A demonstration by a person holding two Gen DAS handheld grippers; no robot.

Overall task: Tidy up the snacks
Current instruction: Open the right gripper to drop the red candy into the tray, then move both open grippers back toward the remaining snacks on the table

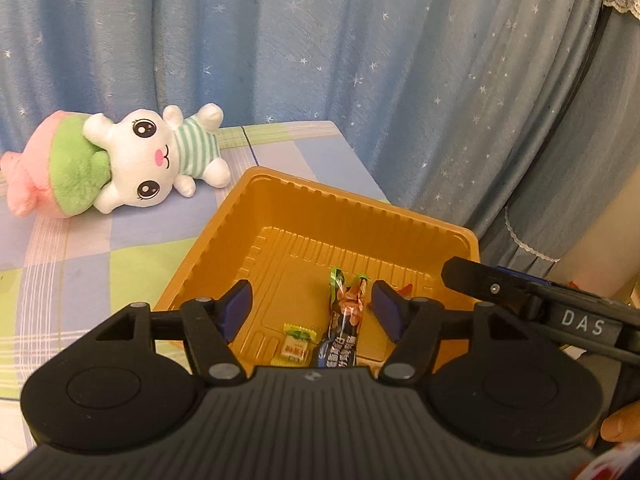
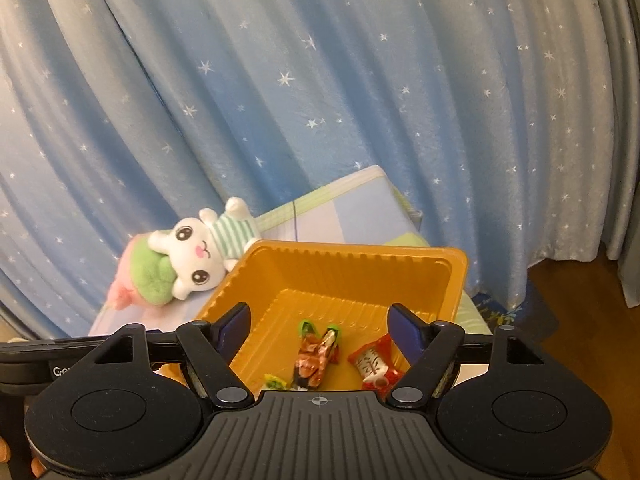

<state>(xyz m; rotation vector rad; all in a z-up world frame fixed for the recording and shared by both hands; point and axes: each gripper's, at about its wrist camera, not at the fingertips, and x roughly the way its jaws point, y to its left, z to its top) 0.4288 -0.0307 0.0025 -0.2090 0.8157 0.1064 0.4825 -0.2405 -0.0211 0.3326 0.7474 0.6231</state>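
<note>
**Four snacks in one orange tray, both sets of fingers spread**

One orange tray (image 1: pixel 256 200) sits on the table (image 1: pixel 80 256), which wears a checked cloth of lilac, green and white. In the left wrist view the tray fills the lower middle of the frame; in the right wrist view (image 2: pixel 452 280) it lies just above the gripper body.

Counted across both views, four wrapped snacks lie on the tray floor, all toward its near side. There is one small yellow candy (image 1: pixel 295 345) at lower centre, one long dark bar (image 1: pixel 340 340) just right of it, one orange-brown wrapper with green twisted ends (image 2: pixel 310 360), and one red and white packet (image 2: pixel 374 366) at the right. The dark bar and the orange-brown wrapper overlap; the red packet lies apart from them.

The left gripper (image 1: pixel 312 312) hovers over the tray with its fingers wide, nothing between the blue pads. The right gripper (image 2: pixel 320 332) does the same, fingers wide and empty above the snacks.

One plush rabbit (image 1: pixel 160 156) in a striped shirt lies on its side at the left of the table, against one pink and green plush (image 1: pixel 60 172). One blue star-print curtain (image 1: pixel 320 40) fills the top of both frames.
</note>
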